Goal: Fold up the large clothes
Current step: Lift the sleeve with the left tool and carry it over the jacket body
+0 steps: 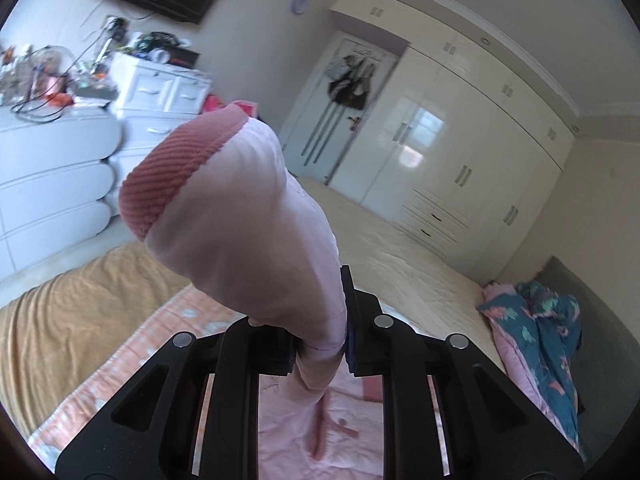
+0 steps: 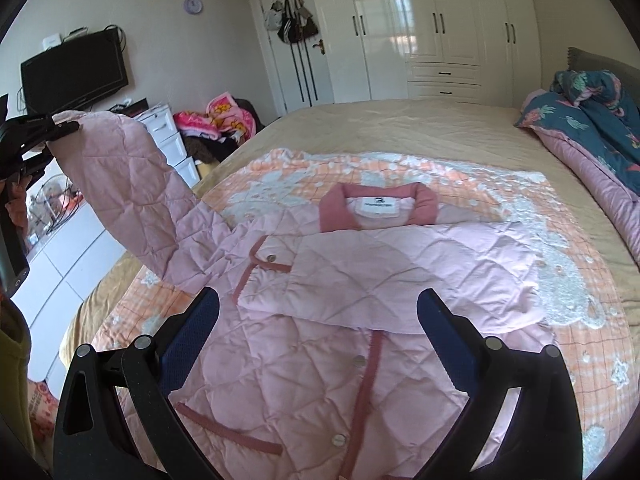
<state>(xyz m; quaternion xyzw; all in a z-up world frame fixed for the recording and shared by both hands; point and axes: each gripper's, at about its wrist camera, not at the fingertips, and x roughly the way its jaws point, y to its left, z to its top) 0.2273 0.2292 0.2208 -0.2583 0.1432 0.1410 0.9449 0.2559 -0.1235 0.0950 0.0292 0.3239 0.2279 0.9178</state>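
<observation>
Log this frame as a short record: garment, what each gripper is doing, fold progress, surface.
garment: pink quilted jacket, dark pink collar, front up
left gripper: shut on the sleeve, which is lifted off the bed
right gripper: open, holding nothing, over the jacket front
fold progress: other sleeve already laid across the chest; lifted sleeve not yet folded in
surface: orange checked blanket on the bed

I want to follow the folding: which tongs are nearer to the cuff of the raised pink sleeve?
Left. The left tongs are shut on the raised sleeve beside its cuff. The right tongs hang open over the jacket body, apart from it.
</observation>
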